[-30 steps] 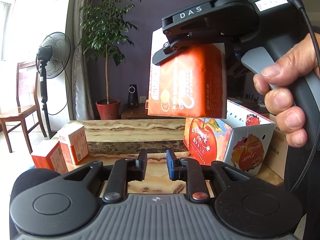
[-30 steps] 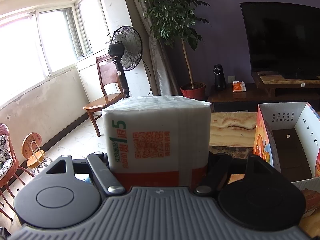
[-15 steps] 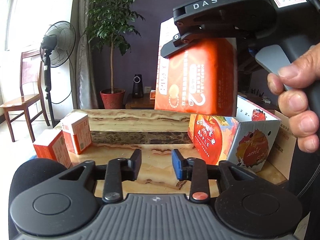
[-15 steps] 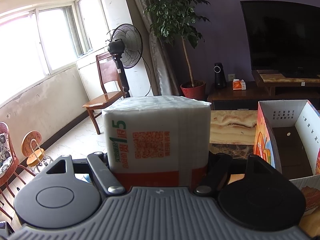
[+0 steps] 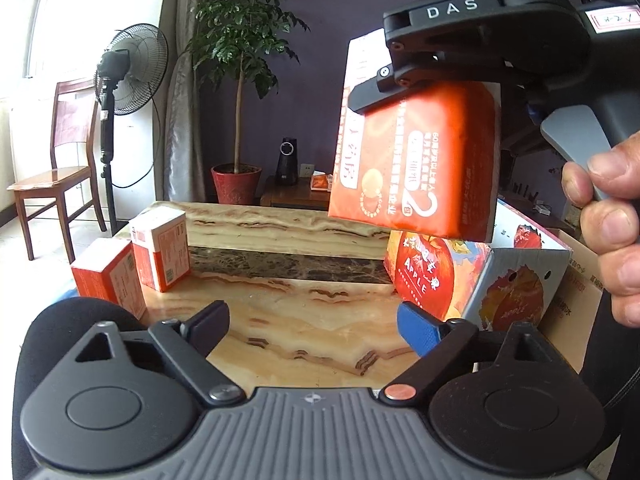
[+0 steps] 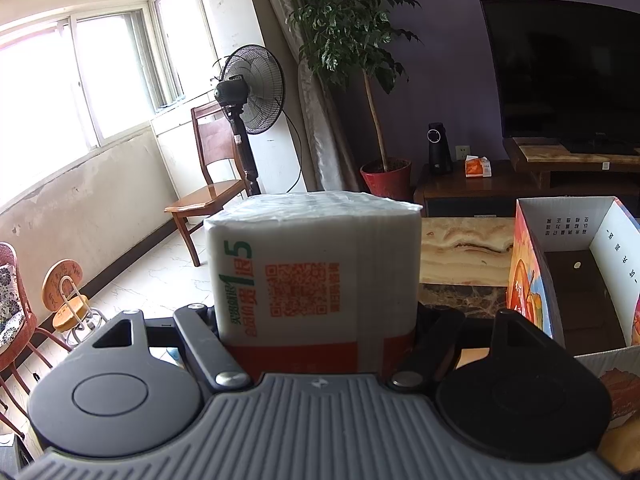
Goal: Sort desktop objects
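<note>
While left fingers (image 5: 316, 326) opening, empty, right fingers (image 6: 316, 320) grasping tissue pack (image 6: 316, 272): marble table (image 5: 288, 320), purple-walled room.

The tissue pack (image 6: 316, 276) hides the right claw's (image 6: 316, 320) pads.

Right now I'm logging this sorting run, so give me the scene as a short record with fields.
left tool: jaws opening, nothing between them
right tool: shut on tissue pack, held in the air
apple box: open top, on the table's right side, under the held pack
packs left on table: two, side by side at the left edge
table: marble top
</note>
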The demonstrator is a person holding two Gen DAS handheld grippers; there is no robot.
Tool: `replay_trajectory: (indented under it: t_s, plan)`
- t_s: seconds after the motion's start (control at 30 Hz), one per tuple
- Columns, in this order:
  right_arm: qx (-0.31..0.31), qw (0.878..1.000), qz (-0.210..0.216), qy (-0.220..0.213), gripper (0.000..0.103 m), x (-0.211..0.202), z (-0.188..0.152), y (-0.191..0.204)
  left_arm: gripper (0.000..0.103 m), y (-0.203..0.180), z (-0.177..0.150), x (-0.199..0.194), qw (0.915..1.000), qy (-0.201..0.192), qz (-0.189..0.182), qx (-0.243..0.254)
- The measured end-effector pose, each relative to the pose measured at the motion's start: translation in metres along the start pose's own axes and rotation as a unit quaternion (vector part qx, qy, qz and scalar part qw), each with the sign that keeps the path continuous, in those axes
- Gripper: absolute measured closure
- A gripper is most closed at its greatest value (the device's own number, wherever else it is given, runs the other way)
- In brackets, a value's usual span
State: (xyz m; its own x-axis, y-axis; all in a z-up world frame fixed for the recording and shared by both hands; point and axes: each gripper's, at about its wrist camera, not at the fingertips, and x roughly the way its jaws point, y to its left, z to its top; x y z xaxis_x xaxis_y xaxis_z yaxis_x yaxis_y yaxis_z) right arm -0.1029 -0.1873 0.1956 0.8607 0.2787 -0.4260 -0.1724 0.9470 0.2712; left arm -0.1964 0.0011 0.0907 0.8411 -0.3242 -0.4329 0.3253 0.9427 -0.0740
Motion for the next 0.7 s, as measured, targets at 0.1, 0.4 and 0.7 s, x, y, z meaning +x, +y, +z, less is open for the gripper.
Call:
replay_trajectory:
  t_s: [0.1,0.4,0.7]
  plan:
    - [0.001,1.0,0.0,0.001,0.025,0.0007,0.0012,-0.0017,0.007,0.0001,-0.0003,0.0006,1.0,0.002,0.003,-0.002]
    - [0.005,1.0,0.002,0.001,0.025,0.0016,0.002,-0.0044,0.004,0.0036,0.0001,0.0026,0.9998,0.007,0.008,-0.017]
    - [0.013,1.0,-0.002,-0.007,0.025,-0.0001,0.0019,-0.0063,0.004,0.0041,0.0002,0.0053,0.9998,0.006,0.008,-0.015]
